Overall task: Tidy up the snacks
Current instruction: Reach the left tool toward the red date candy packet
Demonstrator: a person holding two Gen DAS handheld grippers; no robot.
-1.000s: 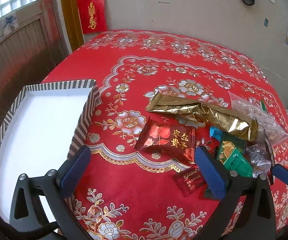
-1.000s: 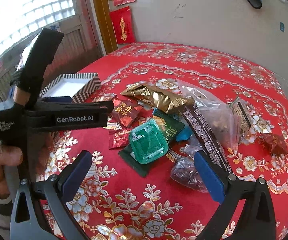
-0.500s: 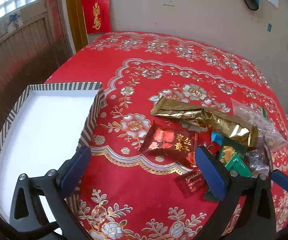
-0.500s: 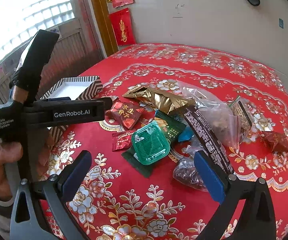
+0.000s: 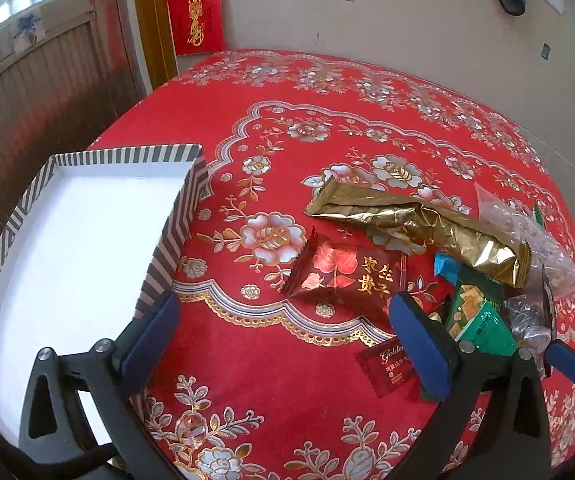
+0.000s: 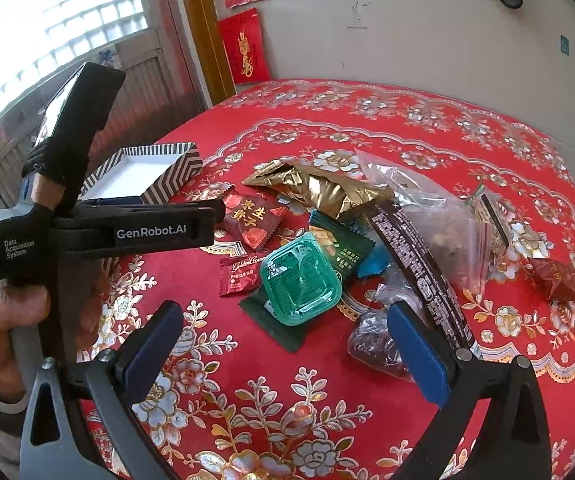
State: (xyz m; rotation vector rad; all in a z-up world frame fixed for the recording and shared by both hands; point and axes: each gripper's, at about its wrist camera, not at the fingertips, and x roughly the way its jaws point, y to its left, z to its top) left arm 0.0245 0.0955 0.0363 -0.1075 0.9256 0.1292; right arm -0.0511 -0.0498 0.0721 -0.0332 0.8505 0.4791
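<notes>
Snacks lie in a loose heap on the red flowered tablecloth [image 5: 327,128], toward the right side of the round table. A long gold foil packet [image 5: 415,228] stretches across the far side of the pile, and just in front of it sits a red packet with gold characters [image 5: 343,276]. A small dark red candy wrapper [image 5: 387,364] lies nearer, on bare cloth. From the right wrist view, a green square tub [image 6: 299,284] rests on top of a dark green packet [image 6: 287,328], with a long dark brown bar wrapper [image 6: 419,268] running beside it and a clear plastic bag [image 6: 439,216] behind that. A lone dark red sweet [image 6: 555,280] sits well apart at the right.

At the left edge of the table stands a striped box [image 5: 183,216] with a white inside, nothing in it.

Both tools hover above the cloth. The left gripper [image 5: 283,340] has its blue pads spread wide with nothing between them, near the box and the red packet. The right gripper [image 6: 283,348] is likewise spread and holds nothing, low in front of the green tub. A hand [image 6: 3,312] grips the left tool's handle.
</notes>
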